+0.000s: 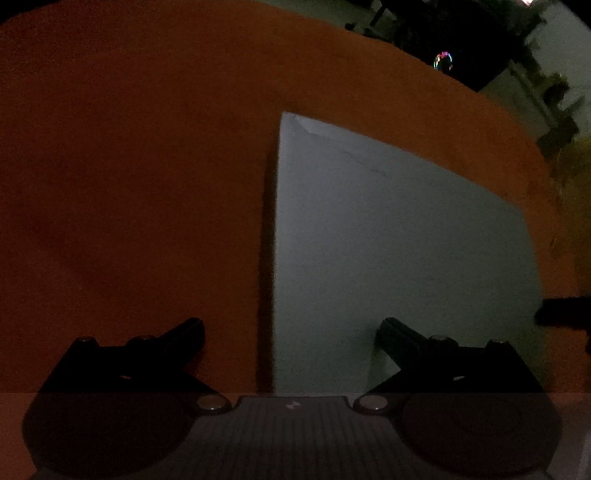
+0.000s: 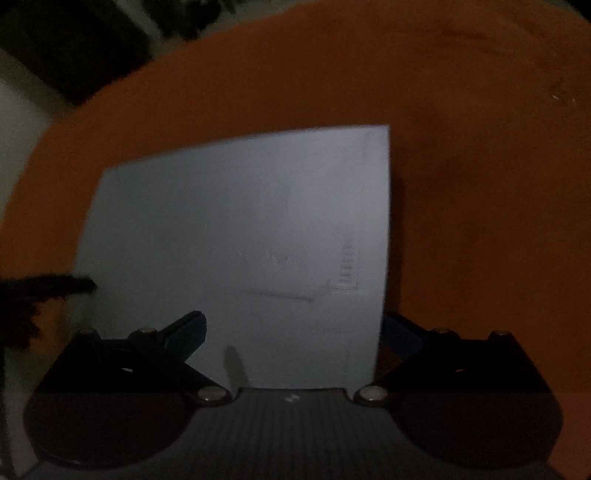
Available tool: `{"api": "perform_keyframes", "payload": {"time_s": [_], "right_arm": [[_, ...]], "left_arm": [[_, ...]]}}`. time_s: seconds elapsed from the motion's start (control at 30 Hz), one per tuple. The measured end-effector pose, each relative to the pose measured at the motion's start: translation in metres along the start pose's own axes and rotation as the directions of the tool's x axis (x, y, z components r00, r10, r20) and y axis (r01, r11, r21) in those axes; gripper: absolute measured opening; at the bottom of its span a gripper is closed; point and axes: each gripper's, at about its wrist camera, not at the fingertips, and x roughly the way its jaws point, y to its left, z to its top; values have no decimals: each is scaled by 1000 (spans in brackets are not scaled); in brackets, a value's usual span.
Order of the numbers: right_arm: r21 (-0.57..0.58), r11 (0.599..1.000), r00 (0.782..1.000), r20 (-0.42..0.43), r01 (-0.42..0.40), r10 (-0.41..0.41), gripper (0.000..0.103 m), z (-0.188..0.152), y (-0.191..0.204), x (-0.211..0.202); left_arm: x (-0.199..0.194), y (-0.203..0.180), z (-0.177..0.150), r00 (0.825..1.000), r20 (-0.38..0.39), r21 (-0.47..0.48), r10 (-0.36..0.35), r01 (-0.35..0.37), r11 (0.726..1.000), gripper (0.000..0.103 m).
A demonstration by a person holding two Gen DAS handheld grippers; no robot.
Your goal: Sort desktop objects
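Note:
The scene is very dim. A pale grey-white sheet point(image 1: 399, 240) lies on the orange tabletop point(image 1: 129, 184). My left gripper point(image 1: 291, 325) is open and straddles the sheet's left edge, one finger over the orange surface and one over the sheet. In the right wrist view the same sheet point(image 2: 240, 229) shows faint printed marks. My right gripper point(image 2: 291, 319) is open, its fingers spanning the sheet's near right part, the right finger at the sheet's right edge. Nothing is gripped. Each view shows a dark finger of the other gripper point(image 1: 561, 310) point(image 2: 48, 288) at the sheet's side.
The orange tabletop's far edge point(image 1: 424, 62) curves across the top of the left wrist view. Beyond it are dark furniture point(image 1: 461, 33) and a small coloured light point(image 1: 443, 61). In the right wrist view dark shapes point(image 2: 74, 48) stand past the table at the upper left.

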Motion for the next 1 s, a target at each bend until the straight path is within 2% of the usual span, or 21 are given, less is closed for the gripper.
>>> {"api": "perform_keyframes", "payload": {"time_s": [0.1,0.2,0.33,0.47,0.67,0.8,1.0], "right_arm": [[-110,987,992,-39,115,-120,103,-2,25,11],[-103,983,986,-49,151,-157,103,6,34,16],[38,996,997,2,80,-80,103,8,21,7],[69,996,998,37,55,-58,103,8,21,-7],[103,994,989,140,32,-46,103,9,27,-38],[104,994,982,187,16,-35,103,9,32,-57],[122,992,962,272,-37,2,103,1,42,-107]], "left_arm": [[5,-14,-2,999,-27,34,-27,27,999,102],[4,-37,0,999,-33,147,27,-22,989,103],[-8,-38,5,998,-50,118,44,-37,992,102],[-27,-46,3,996,-42,137,81,-75,988,102],[-60,-54,7,993,24,98,120,-122,988,103],[-95,-66,9,985,100,80,143,-151,985,102],[-154,-73,2,975,193,42,112,-122,992,102]]}}
